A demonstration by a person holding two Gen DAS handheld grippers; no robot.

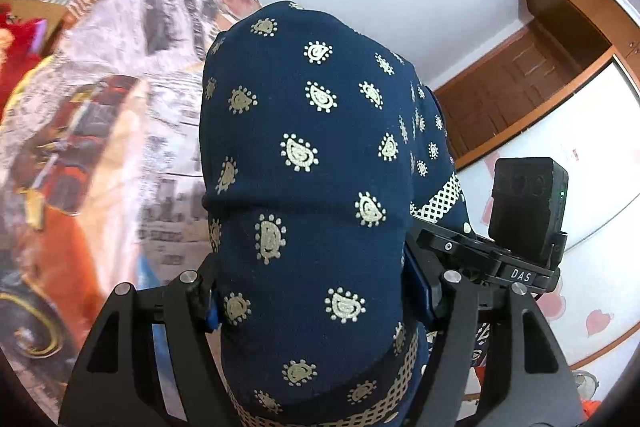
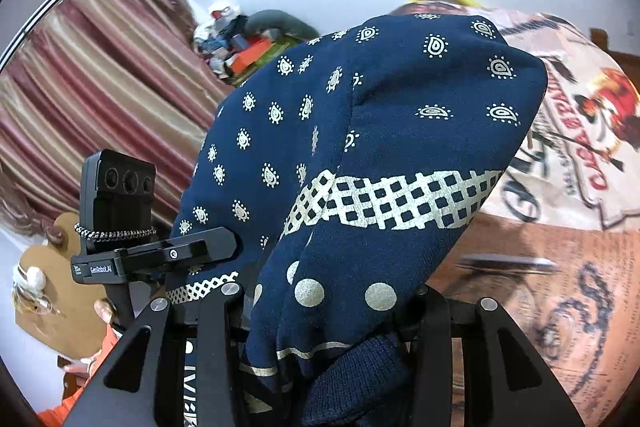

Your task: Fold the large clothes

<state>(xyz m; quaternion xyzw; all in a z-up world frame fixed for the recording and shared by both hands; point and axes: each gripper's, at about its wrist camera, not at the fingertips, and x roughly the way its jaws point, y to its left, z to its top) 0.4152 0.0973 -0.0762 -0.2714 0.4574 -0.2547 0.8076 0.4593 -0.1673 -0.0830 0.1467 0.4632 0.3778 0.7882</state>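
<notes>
A navy-blue cloth garment printed with pale gold paisley drops and a checked band (image 1: 308,155) fills the middle of the left wrist view. It is bunched in a tall mound between the black fingers of the left hand-held gripper (image 1: 316,291), which pinches a thick fold of it at the lower centre of the frame. Behind it, on the left of the frame, lies a bedspread printed in grey, orange and red (image 1: 120,115). At the right edge a brown wooden door frame (image 1: 560,11) stands against a white wall.

In the right wrist view the same garment (image 2: 384,147) rises from the lower centre toward the upper right, its checked band running across the middle. The right hand-held gripper (image 2: 332,311) is clamped on the gathered cloth, with dotted fabric bulging over the fingers. The bedspread (image 2: 560,227) shows at the right, and a striped red-and-cream curtain (image 2: 100,75) hangs at the left.
</notes>
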